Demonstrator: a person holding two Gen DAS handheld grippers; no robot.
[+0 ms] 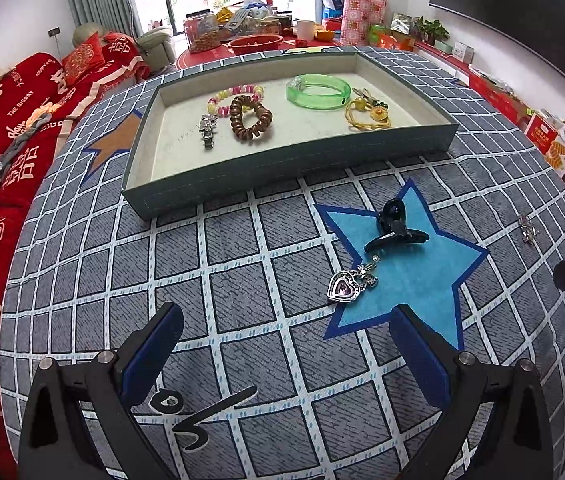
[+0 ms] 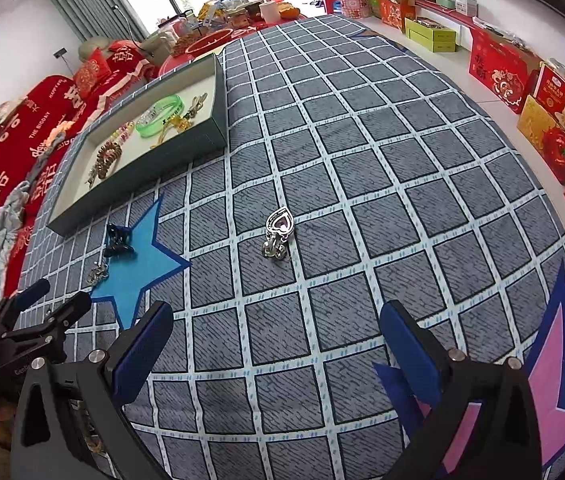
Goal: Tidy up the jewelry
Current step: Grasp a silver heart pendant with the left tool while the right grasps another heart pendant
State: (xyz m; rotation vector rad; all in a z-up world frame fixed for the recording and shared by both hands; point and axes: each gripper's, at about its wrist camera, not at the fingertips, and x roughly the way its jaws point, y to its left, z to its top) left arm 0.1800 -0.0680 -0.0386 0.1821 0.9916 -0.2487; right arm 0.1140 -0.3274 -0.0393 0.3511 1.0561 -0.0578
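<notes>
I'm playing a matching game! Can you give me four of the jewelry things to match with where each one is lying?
Things:
1. green bangle
2. black claw clip
3. brown spiral hair tie
4. heart pendant

Places:
A. on the blue star
B. on grey squares, alone
C. in the tray, right part
D. in the tray, beside the beaded bracelet

Pairs: 1-C, 2-A, 3-D, 4-B

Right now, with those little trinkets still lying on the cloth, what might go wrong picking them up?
The heart pendant lies flat, so the open left gripper may snag the cloth. The black hair clip is beside it and could be nudged. The other pendant, ahead of the right gripper, is small and may slip out.
</notes>
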